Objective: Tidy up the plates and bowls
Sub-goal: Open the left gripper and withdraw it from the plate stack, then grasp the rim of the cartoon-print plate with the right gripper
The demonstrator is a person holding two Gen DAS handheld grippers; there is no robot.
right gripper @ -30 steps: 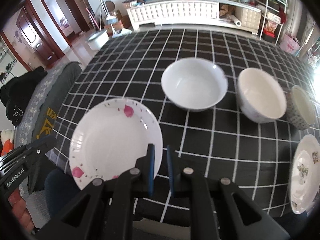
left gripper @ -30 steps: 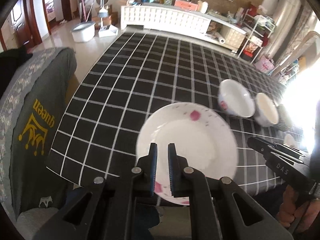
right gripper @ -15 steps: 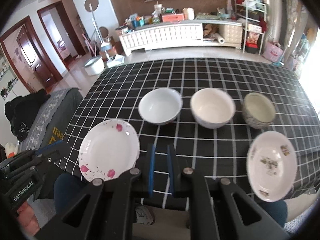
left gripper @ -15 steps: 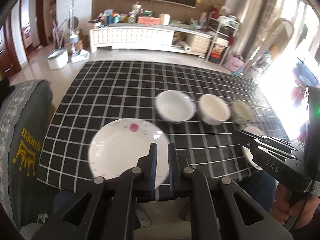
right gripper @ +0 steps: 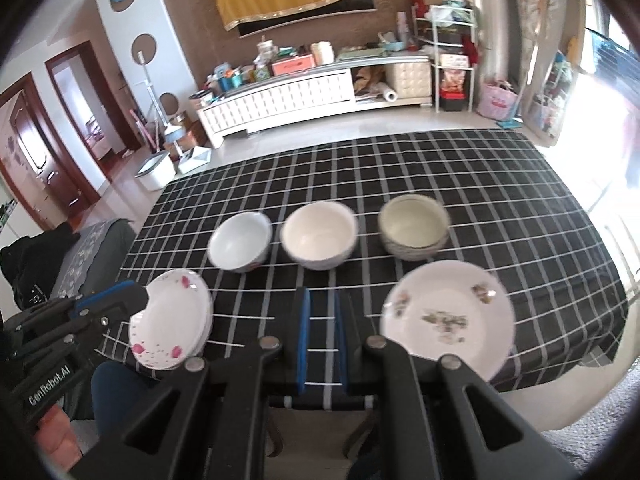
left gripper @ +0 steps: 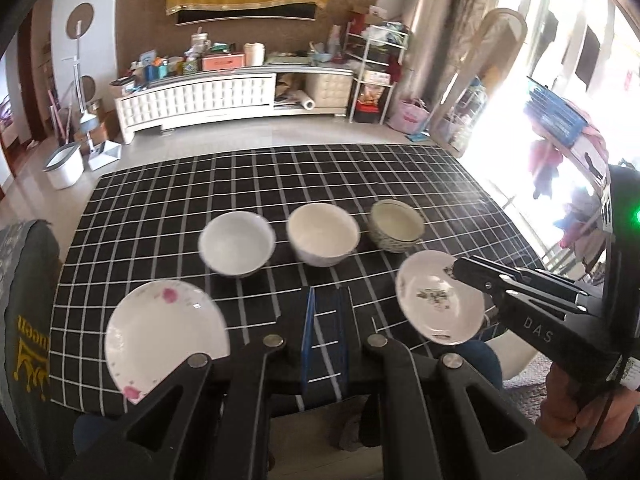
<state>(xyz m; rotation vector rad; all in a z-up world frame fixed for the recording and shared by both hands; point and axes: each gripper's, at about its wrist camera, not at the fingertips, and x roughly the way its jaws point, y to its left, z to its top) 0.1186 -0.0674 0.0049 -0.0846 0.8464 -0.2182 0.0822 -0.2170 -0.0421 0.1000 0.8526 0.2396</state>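
The left tool (left gripper: 325,334) is held above the near edge of the bench (left gripper: 280,172), with its blue pads nearly together and nothing between them. The right tool (right gripper: 322,336) is held the same way, clenched on nothing.

From the left tool, the pink-flowered plate (left gripper: 166,336) lies down and to the left, at the near left corner of the bench. The left tool is the nearer one to it. From the right tool, the grey-flowered plate (right gripper: 448,320) lies to the right, at the near right side. The right tool is the nearer one to that plate. The two plates are well apart, one on each side.

Farther off, three bowls are set in a row from left to right: the white bowl (left gripper: 237,244), the cream bowl (left gripper: 323,240) and the patterned bowl (left gripper: 397,226). They are near each other, but no touching can be seen.

A second ago, only the pink-flowered plate and two bowls were seen by the left tool, big and close. Now all five dishes are seen, smaller and farther off. Both tools have been pulled up and back from the bench. The dishes have not been moved.
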